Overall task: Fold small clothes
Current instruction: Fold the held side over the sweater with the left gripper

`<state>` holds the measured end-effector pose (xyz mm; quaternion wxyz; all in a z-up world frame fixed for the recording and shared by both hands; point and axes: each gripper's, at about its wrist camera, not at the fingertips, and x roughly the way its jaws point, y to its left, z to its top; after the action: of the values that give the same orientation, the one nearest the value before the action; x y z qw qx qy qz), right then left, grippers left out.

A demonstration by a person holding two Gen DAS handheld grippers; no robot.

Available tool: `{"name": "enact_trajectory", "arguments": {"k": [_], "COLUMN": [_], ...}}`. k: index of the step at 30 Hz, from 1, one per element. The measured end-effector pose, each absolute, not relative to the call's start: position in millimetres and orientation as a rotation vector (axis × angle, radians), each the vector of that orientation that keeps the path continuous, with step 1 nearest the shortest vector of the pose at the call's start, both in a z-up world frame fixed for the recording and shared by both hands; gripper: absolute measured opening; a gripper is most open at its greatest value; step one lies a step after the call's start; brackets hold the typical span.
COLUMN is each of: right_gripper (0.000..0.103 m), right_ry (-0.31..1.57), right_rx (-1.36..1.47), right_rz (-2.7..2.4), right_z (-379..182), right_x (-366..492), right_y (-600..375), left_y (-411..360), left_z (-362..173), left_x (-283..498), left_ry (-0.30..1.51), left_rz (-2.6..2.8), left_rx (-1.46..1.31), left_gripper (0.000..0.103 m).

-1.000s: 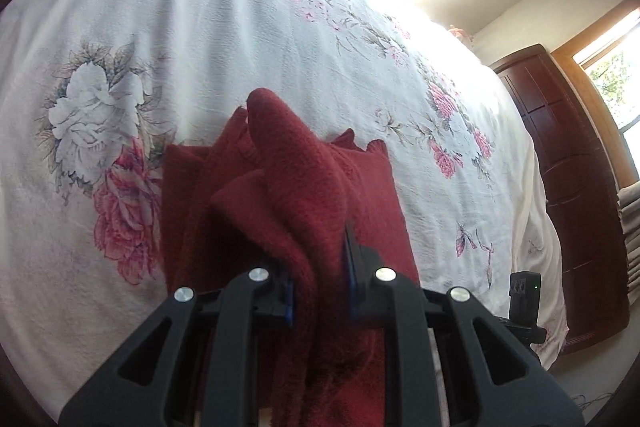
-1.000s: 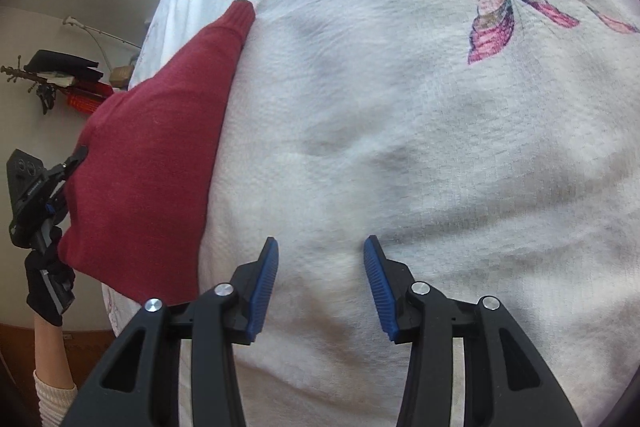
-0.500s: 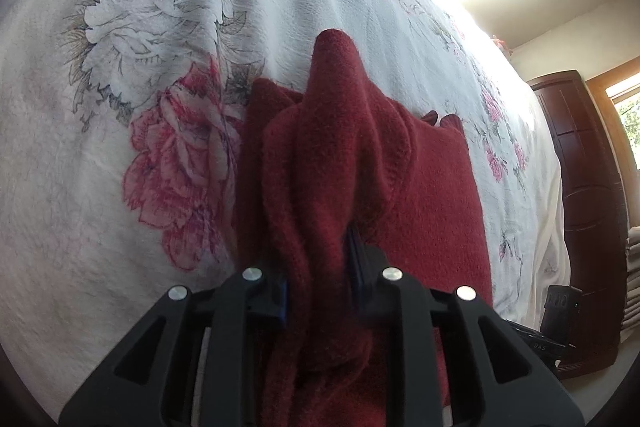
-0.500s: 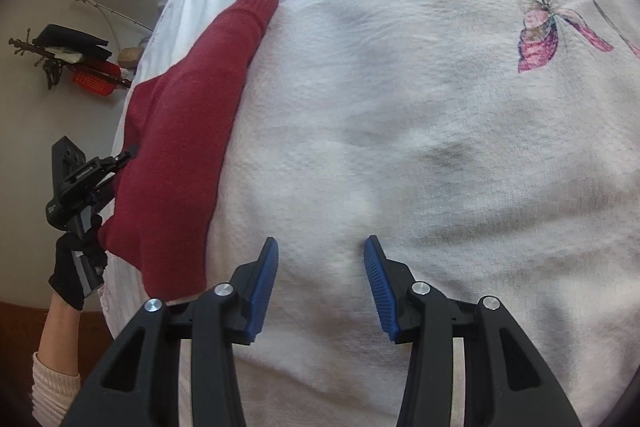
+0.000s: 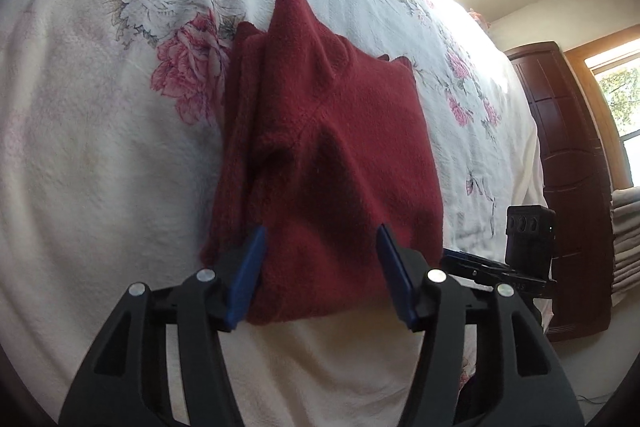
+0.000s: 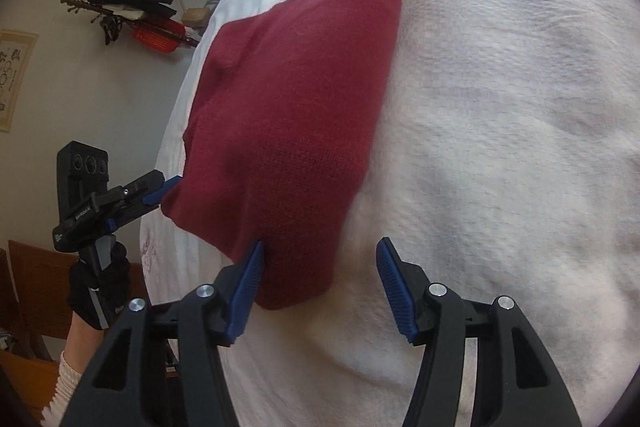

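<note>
Folding step: judged mid-fold; smooth the peaked top layer flat before any new pinch.
Left wrist view: left gripper [image 5: 320,259] spread, fingers straddling the near edge of the red sweater [image 5: 320,131], which lies bunched at centre on the floral bedspread [image 5: 100,167]; right gripper [image 5: 480,267] at 4 o'clock.
Right wrist view: right gripper [image 6: 320,267] spread, left finger touching the sweater's near corner; sweater runs from 7 to 12 o'clock, cuff at 12.
Advice: grip both near corners evenly.
Change: half a second ago the left gripper pinched the fabric; now released. Right gripper has moved closer.
</note>
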<state>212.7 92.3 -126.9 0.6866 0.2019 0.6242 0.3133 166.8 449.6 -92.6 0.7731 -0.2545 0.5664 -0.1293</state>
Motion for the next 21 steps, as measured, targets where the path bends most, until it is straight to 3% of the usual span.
{"name": "enact_trajectory", "arguments": {"k": [8,15,17,19,20,21], "right_gripper": [0.060,0.060,0.060,0.059,0.052,0.037], "right_ry": [1.427,1.415,1.417,1.426,1.428,1.425], "right_rx": [0.500,0.462,0.461,0.463,0.452,0.445], "right_rz": [0.744,0.736,0.731,0.733,0.735,0.744], "right_z": [-136.5,-133.5,-135.1,-138.1,-139.6,-140.4], "right_x": [210.1,207.1,208.6,208.3,208.0,206.2], "right_y": [95.8,98.7,102.5,106.0,110.7,110.9], "left_y": [468.4,465.7,465.8,466.0,466.9,467.9], "left_z": [-93.7,-113.6,-120.7,-125.1,-124.7,-122.2], "left_x": [150.7,150.7,148.5,147.8,147.4,147.4], "left_ry": [1.155,1.217,1.225,1.221,1.217,1.205], "left_rz": [-0.156,-0.196,-0.177,-0.168,-0.164,-0.158], "left_rx": [-0.653,-0.677,-0.669,-0.670,-0.665,-0.660], "left_gripper": [0.058,0.055,0.031,0.020,0.017,0.016]}}
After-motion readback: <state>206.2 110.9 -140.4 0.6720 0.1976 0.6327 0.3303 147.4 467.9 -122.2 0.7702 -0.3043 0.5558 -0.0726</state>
